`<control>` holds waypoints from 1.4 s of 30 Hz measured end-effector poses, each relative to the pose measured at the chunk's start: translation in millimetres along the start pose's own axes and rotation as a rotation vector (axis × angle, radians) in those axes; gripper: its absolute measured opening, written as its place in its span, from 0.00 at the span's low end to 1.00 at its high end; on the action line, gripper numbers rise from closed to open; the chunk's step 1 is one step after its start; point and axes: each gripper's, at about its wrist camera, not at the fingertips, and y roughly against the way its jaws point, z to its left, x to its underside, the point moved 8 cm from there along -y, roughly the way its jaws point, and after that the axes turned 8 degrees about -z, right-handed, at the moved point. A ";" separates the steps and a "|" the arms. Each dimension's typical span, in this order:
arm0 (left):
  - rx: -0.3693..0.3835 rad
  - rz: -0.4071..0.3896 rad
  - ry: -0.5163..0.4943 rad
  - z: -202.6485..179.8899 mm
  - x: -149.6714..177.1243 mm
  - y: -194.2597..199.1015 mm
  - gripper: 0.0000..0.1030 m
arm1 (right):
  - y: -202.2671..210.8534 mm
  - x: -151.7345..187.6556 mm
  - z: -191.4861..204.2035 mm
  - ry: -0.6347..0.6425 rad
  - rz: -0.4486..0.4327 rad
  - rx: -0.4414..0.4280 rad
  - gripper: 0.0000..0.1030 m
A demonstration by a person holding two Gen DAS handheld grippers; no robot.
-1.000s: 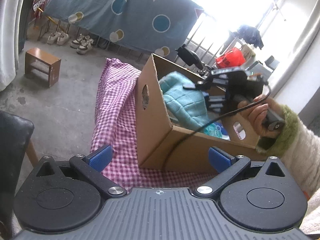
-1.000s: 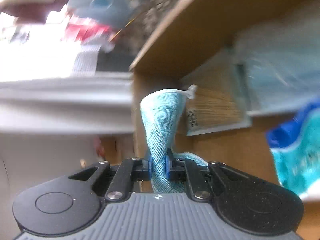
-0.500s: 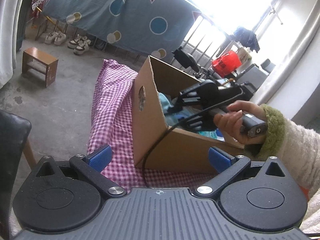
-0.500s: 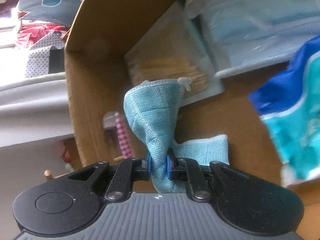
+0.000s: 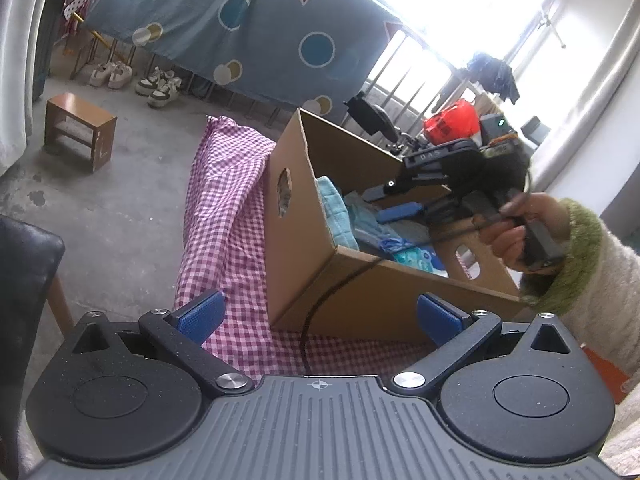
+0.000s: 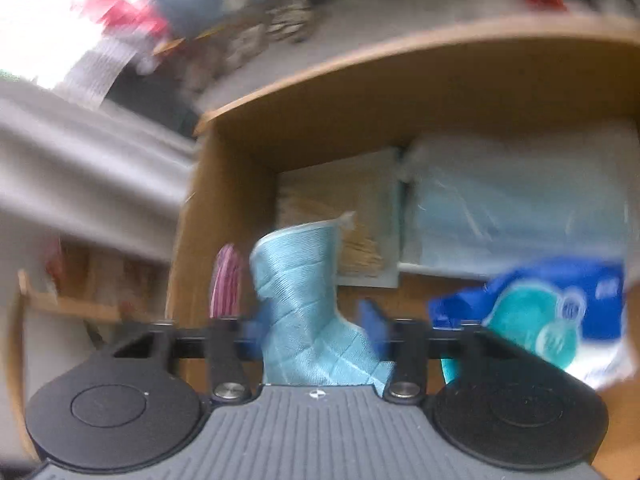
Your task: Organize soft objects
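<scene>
My right gripper (image 6: pixel 316 330) reads "DAS"; jaws just spreading, blue cloth (image 6: pixel 304 296) loose between. Left gripper (image 5: pixel 320 312) spread, empty, near the box (image 5: pixel 360 300).

Motion blur smears the right wrist view; the tissue pack (image 6: pixel 552 320) is partly hidden.

Pink-and-white checked tablecloth (image 5: pixel 224 216) hangs off the table edge. Behind it, a blue sheet with circles and triangles (image 5: pixel 224 20) is strung up, two pairs of sneakers (image 5: pixel 136 78) on the concrete floor beneath. Small wooden stool (image 5: pixel 78 130) stands left, well apart from the table. Black chair (image 5: pixel 24 280) at near left. Red bag (image 5: pixel 452 122) by the bright window.
</scene>
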 end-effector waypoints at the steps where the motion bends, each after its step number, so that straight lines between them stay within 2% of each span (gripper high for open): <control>1: -0.002 0.001 0.000 0.2 -0.1 -0.2 1.00 | 2.9 2.1 4.6 0.027 0.030 -0.026 0.36; 3: -0.002 -0.001 0.003 0.3 -0.5 -0.3 1.00 | -12.2 10.1 18.2 0.061 0.137 -0.043 0.35; 5: -0.002 -0.001 0.009 0.5 -0.8 -0.8 1.00 | -31.4 21.4 15.6 0.063 0.232 0.006 0.36; 7: 0.001 -0.001 0.013 1.5 0.0 0.2 1.00 | -53.2 26.7 1.1 0.002 0.308 0.052 0.37; 9: 0.002 -0.001 0.011 1.3 0.7 1.2 1.00 | -66.6 30.2 -9.9 -0.070 0.363 0.052 0.37; 12: -0.001 -0.001 0.009 3.5 1.9 1.8 1.00 | -72.6 37.8 -8.4 -0.174 0.449 -0.016 0.37; 16: -0.013 0.009 0.029 7.3 2.2 -1.9 1.00 | -79.8 47.0 4.0 -0.184 0.495 -0.077 0.39; 18: -0.010 0.007 0.029 7.2 1.3 0.1 1.00 | -83.3 47.4 8.3 -0.208 0.498 -0.117 0.44; 20: -0.005 0.005 0.025 5.9 0.9 1.3 1.00 | -83.2 47.2 13.7 -0.204 0.500 -0.148 0.61; 22: -0.007 0.008 0.022 5.0 2.0 1.4 1.00 | -81.5 45.0 18.6 -0.170 0.494 -0.153 0.68; 26: -0.006 0.016 0.022 4.4 4.7 0.2 1.00 | -56.3 26.9 20.6 -0.127 0.407 -0.090 0.71; 30: -0.003 0.023 0.015 3.6 5.6 -1.0 1.00 | -29.3 -7.7 16.2 -0.105 0.233 -0.041 0.71; 31: -0.002 0.024 0.016 4.0 5.5 -1.2 1.00 | -27.5 -15.3 17.3 -0.094 0.199 -0.035 0.70; 33: -0.005 0.026 0.020 4.8 5.6 -1.5 1.00 | -31.8 -23.3 16.6 -0.083 0.155 -0.021 0.61; 34: -0.006 0.026 0.022 5.0 5.0 -1.7 1.00 | -38.9 -22.3 16.4 -0.087 0.158 -0.017 0.50; 36: -0.008 0.025 0.025 6.1 4.6 -1.6 1.00 | -61.2 -14.9 9.0 -0.121 0.195 -0.030 0.40; 37: -0.011 0.025 0.027 6.6 4.6 -1.7 1.00 | -71.8 -9.0 4.6 -0.131 0.210 -0.030 0.32; 39: -0.016 0.027 0.031 8.0 5.0 -1.7 1.00 | -92.1 6.8 4.2 -0.142 0.234 -0.041 0.29; 42: -0.020 0.030 0.034 9.2 6.2 -1.2 1.00 | -102.4 10.4 10.9 -0.146 0.248 -0.119 0.29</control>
